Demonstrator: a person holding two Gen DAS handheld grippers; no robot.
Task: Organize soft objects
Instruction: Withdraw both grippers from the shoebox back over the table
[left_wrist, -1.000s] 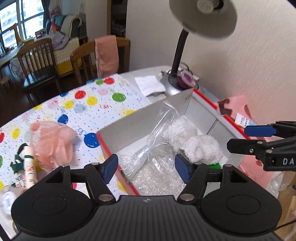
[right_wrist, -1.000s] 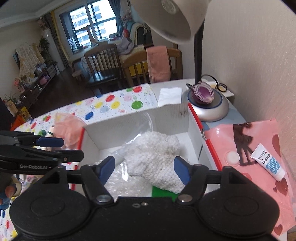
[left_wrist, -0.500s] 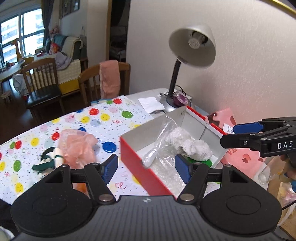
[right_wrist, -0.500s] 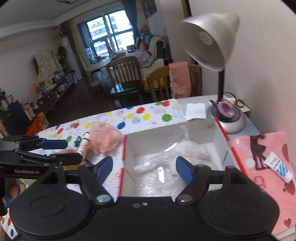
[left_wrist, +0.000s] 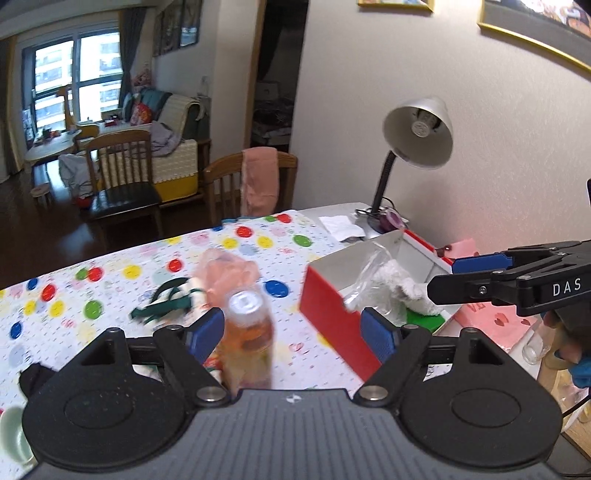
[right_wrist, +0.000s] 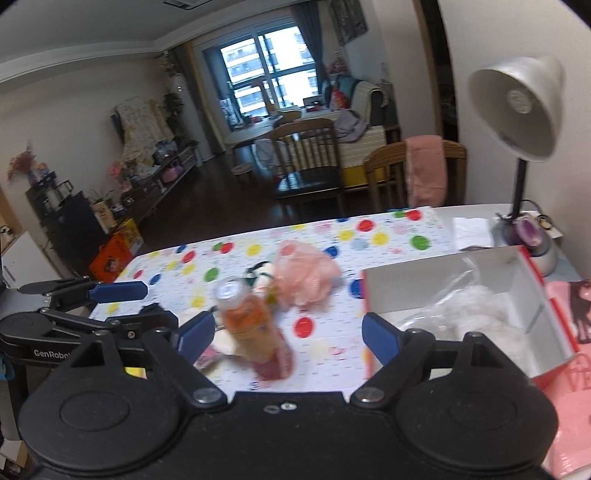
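Both wrist cameras sit high above the near table edge, looking far across the dotted tablecloth (left_wrist: 110, 291) toward the room. Both share the bottle (left_wrist: 248, 328), red box (right_wrist: 532, 328) and lamp (right_wrist: 521, 110); each sees the other's gripper.

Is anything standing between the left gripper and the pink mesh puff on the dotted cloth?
Yes. An upright orange drink bottle stands just ahead of the open left gripper, directly in front of the pink mesh puff. The red box lies off to the right.

Orange bottle (left_wrist: 248, 334) upright on dotted tablecloth (left_wrist: 110, 280). Lamp (left_wrist: 417, 133) by wall, tissue (left_wrist: 341, 226) beside its base. Pink towel (right_wrist: 424, 175) over chair (right_wrist: 384, 168).
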